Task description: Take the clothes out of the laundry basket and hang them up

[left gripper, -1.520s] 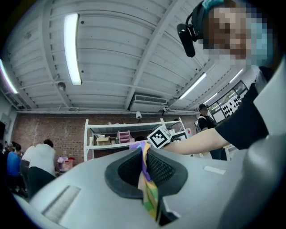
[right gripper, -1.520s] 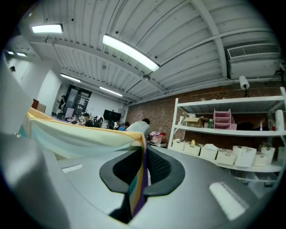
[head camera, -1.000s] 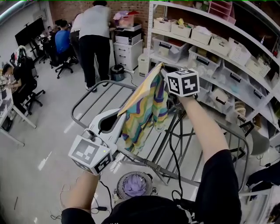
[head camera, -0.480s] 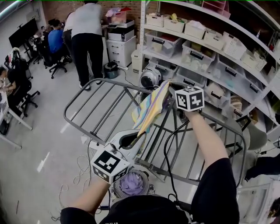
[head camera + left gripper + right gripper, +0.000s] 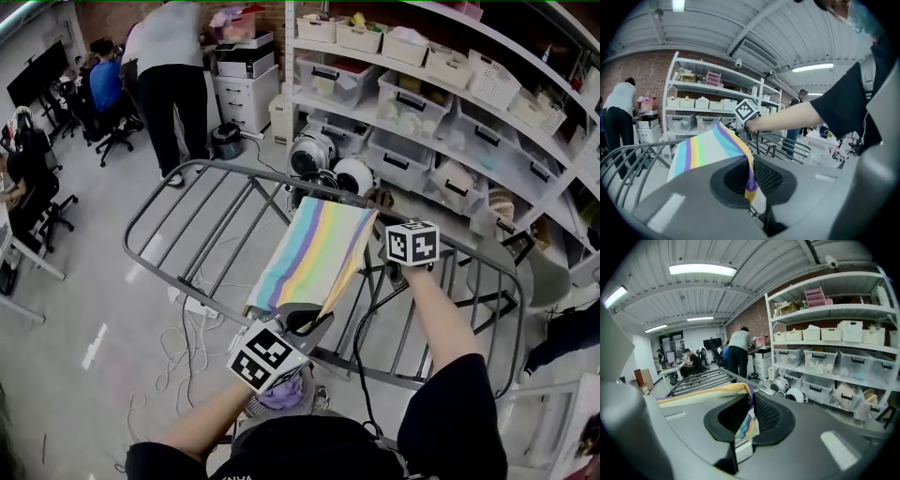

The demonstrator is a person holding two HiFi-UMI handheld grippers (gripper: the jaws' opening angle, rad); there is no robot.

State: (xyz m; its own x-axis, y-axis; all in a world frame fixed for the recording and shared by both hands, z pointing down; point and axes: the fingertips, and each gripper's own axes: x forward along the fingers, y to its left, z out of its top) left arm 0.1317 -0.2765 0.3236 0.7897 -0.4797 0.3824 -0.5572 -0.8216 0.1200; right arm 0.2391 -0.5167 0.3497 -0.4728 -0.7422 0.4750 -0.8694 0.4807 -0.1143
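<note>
Cloth: a striped cloth [image 5: 317, 248] was held spread out just above the drying rack [image 5: 178, 202].
Handling: probably light, soft and floppy; two corners were the sensible hold.
Left hand-held gripper [image 5: 751, 185]: clamped on the near corner.
Right hand-held gripper [image 5: 744, 430]: clamped on the far corner.
Surface: thin metal bars with open gaps, so the cloth could slip.
Room: the laundry basket [image 5: 316, 400] stood below; shelves [image 5: 450, 94] stood behind.

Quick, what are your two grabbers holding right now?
Left gripper: shut on the pastel rainbow-striped cloth.
Right gripper: shut on the same cloth's other corner.
</note>
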